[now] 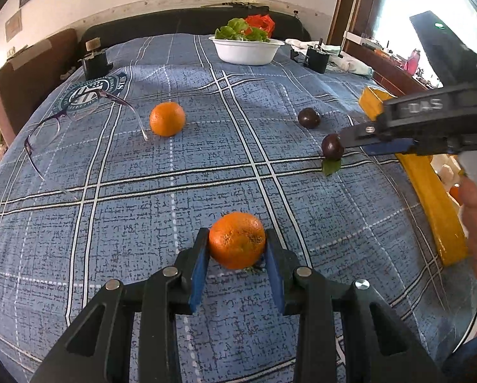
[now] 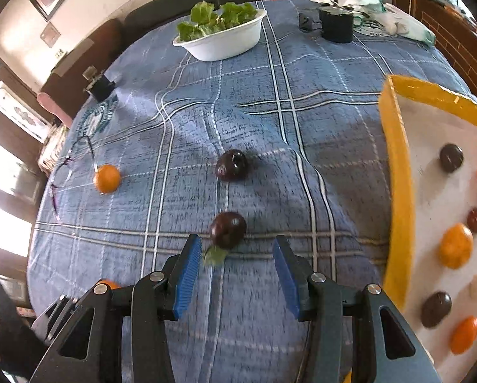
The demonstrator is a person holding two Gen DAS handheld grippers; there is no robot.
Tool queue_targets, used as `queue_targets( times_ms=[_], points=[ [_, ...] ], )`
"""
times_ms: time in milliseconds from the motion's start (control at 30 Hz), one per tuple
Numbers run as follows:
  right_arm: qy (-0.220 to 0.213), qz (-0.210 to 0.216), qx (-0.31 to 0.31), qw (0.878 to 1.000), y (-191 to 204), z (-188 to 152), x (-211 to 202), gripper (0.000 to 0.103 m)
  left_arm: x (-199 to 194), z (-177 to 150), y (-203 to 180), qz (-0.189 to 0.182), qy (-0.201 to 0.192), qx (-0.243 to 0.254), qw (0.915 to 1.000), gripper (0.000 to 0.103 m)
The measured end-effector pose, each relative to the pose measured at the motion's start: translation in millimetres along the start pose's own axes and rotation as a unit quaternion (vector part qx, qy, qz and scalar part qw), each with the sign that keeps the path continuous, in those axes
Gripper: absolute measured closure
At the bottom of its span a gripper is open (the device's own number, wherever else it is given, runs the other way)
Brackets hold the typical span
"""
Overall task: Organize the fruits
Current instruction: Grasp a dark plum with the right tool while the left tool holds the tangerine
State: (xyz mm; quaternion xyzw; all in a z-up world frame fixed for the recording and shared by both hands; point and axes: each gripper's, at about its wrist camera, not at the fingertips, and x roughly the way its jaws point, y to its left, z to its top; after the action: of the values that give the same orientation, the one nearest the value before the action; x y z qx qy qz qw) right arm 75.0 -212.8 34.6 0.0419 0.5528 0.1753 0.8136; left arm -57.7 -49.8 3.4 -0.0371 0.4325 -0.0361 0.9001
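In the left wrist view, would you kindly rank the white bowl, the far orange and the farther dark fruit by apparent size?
1. White bowl, largest even though farthest.
2. Far orange.
3. Farther dark fruit, smallest; similar distance to the orange, so this ranking is fair.

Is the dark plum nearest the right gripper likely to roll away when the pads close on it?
Probably: the plum is round and smooth and rests loose on soft cloth. It sits ahead of the open right gripper, so off-centre contact could nudge it away.

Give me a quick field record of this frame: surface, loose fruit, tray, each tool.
surface: blue plaid cloth
left tool: shut on an orange
right tool: open, dark plum just ahead of its tips
loose fruit: second orange, second plum
tray: yellow-rimmed tray, already holding oranges and plums
other: bowl of greens, eyeglasses
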Motion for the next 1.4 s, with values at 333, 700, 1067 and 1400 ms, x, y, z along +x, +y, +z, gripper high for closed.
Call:
queue_targets(
  times_ms=[333,700,1067,1400],
  points=[
    [-0.006,-0.025,-0.026,0.999,15.6,6.3,18.8,0.075,1.5,-1.0,-7.5,0.02,0.003,0.017,0.9997,0.07],
    [-0.013,0.008,-0.081,0.997,30.0,-50.3,-17.8,0.075,2.2,-2.5,-11.2,0.029,0.004,0.029,0.9991,0.07],
    [-0.014,0.02,-0.1,0.995,32.4,-64.2,-27.1,0.075,3.3,-0.5,-11.9,0.031,0.006,0.031,0.999,0.068],
    [-0.028,0.028,-0.107,0.993,31.8,-62.7,-40.6,0.075,2.4,-0.9,-11.3,0.035,0.004,0.03,0.9989,0.071]
  ],
)
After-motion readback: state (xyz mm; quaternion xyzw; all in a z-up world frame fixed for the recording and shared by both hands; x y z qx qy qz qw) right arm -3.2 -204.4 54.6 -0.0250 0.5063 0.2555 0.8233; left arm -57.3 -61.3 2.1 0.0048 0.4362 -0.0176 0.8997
